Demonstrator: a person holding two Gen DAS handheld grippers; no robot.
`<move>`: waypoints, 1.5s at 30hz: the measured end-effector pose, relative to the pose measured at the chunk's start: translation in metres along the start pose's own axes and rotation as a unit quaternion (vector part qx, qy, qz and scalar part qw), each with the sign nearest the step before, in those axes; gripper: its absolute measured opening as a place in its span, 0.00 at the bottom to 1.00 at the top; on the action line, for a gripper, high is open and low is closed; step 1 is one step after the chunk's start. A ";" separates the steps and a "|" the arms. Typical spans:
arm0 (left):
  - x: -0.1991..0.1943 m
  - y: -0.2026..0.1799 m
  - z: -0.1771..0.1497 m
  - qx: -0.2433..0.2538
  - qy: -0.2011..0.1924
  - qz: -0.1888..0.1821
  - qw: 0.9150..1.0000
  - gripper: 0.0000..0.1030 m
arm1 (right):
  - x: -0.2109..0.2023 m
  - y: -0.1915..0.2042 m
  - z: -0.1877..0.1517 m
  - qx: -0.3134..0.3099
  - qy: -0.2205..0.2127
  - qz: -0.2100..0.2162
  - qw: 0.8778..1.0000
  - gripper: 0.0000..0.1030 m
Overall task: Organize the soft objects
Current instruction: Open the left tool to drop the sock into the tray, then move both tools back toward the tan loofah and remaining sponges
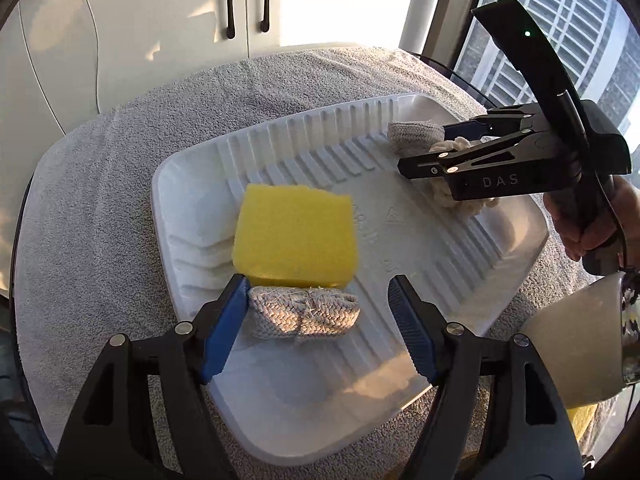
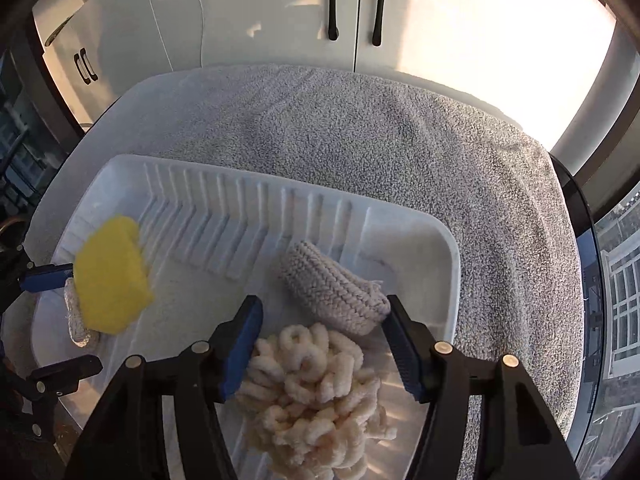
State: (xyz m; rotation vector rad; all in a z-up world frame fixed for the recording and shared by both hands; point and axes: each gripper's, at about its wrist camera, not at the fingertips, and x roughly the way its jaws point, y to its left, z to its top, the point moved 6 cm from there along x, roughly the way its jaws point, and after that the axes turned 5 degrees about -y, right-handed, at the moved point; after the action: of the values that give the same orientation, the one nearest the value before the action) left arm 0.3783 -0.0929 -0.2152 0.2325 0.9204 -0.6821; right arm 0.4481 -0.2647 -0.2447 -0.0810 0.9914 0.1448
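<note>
White cabinet doors [image 2: 356, 4] with black handles are sitting behind a round table covered by a grey towel [image 2: 380, 152], with a window [image 1: 560, 40] off to the right. We are seeing a white ribbed tray [image 1: 400, 224] lying on the towel, holding all the soft items. We are looking along the left gripper [image 1: 316, 320], jaws standing wide apart over the near-left part of the tray; a grey braided pad [image 1: 304, 312] is lying between them, touching the left blue finger [image 1: 224, 328] and clear of the right one, so nothing is being gripped. A yellow sponge [image 1: 296, 236] is resting just beyond that pad, touching it. We are seeing the right gripper [image 2: 320, 344] hanging open over the tray's right end, a person's hand [image 1: 592, 224] holding its handle. A cream loopy yarn bundle [image 2: 312, 392] is lying between its fingers, near the left pad, though we cannot tell if it is touching. A grey knitted roll [image 2: 336, 292] is lying just beyond the bundle, its near end right at the right fingertip.
</note>
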 end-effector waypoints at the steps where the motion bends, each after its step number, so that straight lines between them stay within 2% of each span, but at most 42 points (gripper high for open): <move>1: -0.002 0.000 0.002 0.000 -0.004 0.003 1.000 0.68 | -0.001 0.001 -0.001 -0.001 0.000 0.001 1.000 0.63; 7: -0.022 0.006 0.014 -0.019 -0.045 0.017 0.999 0.68 | -0.022 -0.002 0.001 0.007 -0.021 0.005 1.000 0.67; 9: -0.029 0.015 0.016 -0.037 -0.059 0.031 0.997 0.68 | -0.032 -0.006 0.002 0.016 -0.033 0.005 0.999 0.71; 12: -0.040 0.031 0.017 -0.072 -0.077 0.038 0.994 0.68 | -0.044 -0.016 0.000 0.032 -0.044 0.000 0.998 0.71; 20: -0.066 0.073 0.003 -0.115 -0.099 0.082 0.985 0.68 | -0.072 -0.046 -0.023 0.062 -0.053 -0.024 0.996 0.71; 24: -0.082 0.087 -0.013 -0.122 -0.106 0.105 0.981 0.68 | -0.084 -0.064 -0.044 0.071 -0.052 -0.042 0.995 0.71; 33: -0.109 0.113 -0.058 -0.145 -0.110 0.131 0.975 0.68 | -0.103 -0.108 -0.102 0.114 -0.039 -0.063 0.991 0.71; 41: -0.136 0.122 -0.113 -0.167 -0.121 0.143 0.968 0.68 | -0.130 -0.124 -0.164 0.129 -0.041 -0.076 0.988 0.71; 45: -0.149 0.120 -0.145 -0.163 -0.120 0.145 0.968 0.68 | -0.143 -0.126 -0.198 0.128 -0.040 -0.089 0.987 0.71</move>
State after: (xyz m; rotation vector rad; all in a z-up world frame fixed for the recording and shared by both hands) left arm 0.2979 0.1322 -0.1949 -0.0106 0.7322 -0.2733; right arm 0.2267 -0.4276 -0.2326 0.0716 0.9112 -0.1435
